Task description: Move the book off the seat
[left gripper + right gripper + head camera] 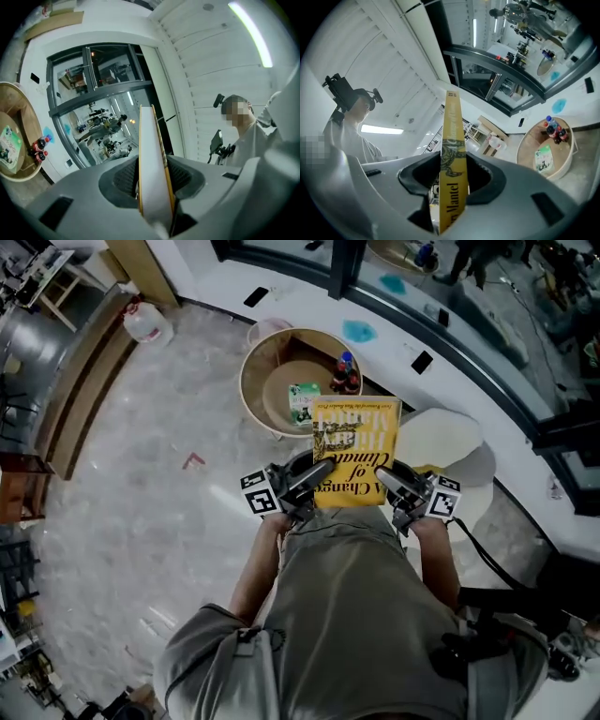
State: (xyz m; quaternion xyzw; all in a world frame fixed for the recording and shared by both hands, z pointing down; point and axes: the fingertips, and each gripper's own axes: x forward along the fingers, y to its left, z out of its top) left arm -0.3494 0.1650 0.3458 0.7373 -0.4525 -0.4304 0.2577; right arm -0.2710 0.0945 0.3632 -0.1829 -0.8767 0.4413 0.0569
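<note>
The book [356, 451] is hanging in the air in front of the person, clear of the seat [441, 437], which is showing at 3 o'clock of it in the head view. The left hand-held gripper [314, 474] is standing about half closed, its pads pressing on the page edge, while the right hand-held gripper [389, 479] is likewise half closed and clamping the spine. It is looking like a thin paperback, so it is probably handling light, but the covers are likely flexing and the glossy yellow face may be sliding under smooth pads. The spine is the stiffer hold. The page side is softer, and leaves may be fanning or slipping there if the pinch loosens, so a grip deep on both long sides, as now, is serving well. For room, the round tub [258, 381] with its bottles [345, 373] and a green packet [303, 401] is sitting at 11 o'clock of the book, near its far edge, and its rim is the thing to avoid. The white ledge is running across from 12 to 4 o'clock. The floor [150, 474] from 8 to 10 o'clock is offering the widest open space, with a jug [147, 322] well apart.
</note>
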